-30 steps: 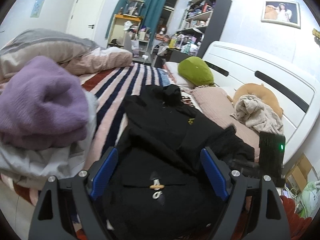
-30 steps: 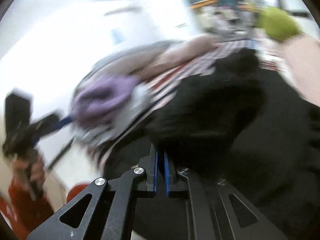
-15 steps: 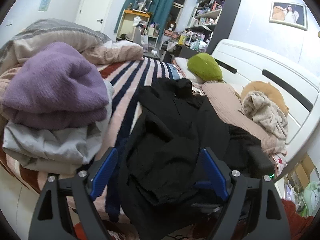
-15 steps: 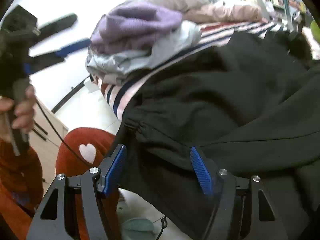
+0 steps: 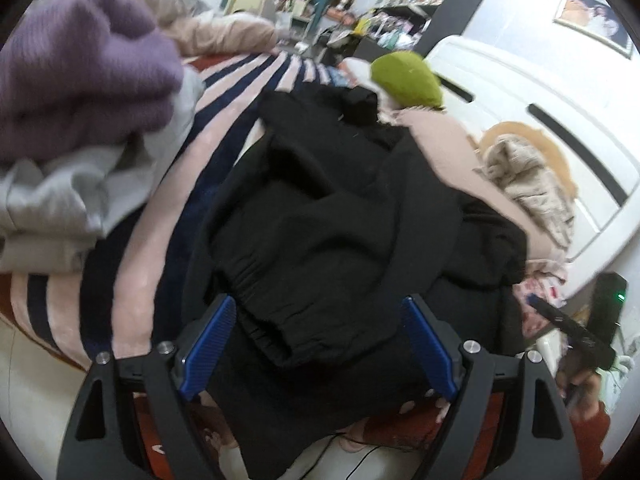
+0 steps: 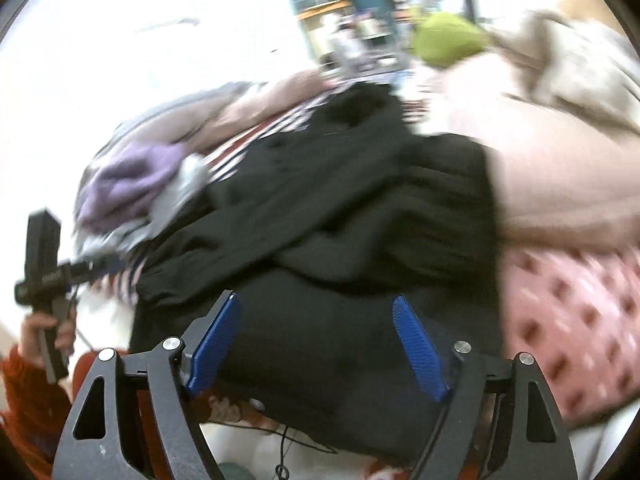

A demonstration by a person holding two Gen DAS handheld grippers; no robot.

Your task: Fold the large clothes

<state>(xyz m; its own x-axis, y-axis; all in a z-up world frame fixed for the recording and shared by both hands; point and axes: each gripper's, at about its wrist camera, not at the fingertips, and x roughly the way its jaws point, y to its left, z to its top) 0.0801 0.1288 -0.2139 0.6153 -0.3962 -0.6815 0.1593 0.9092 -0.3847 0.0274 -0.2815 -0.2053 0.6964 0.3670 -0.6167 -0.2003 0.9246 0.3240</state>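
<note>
The bulky black fleece garment (image 5: 332, 216) lies rumpled on the striped bed, its elastic cuff (image 5: 280, 320) just ahead between the left gripper (image 5: 316, 352)'s spread, empty fingers. The right gripper (image 6: 316, 348)'s jaws have just been opening; they stand wide over black cloth, pinching nothing. It looks soft, floppy and fairly heavy, so the gathered cuff or a hem edge seems the surest hold.

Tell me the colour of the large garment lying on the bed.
The garment is black; the left wrist view shows it best.

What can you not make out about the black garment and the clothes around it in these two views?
- Black garment: its kind is unclear; folds hide its shape, and its near edge drops behind the left gripper.
- Purple sweater: cut off by the left view's edge.
- Shelves: items too small.
- Right view: motion blur smears the purple sweater and the green cushion.
</note>
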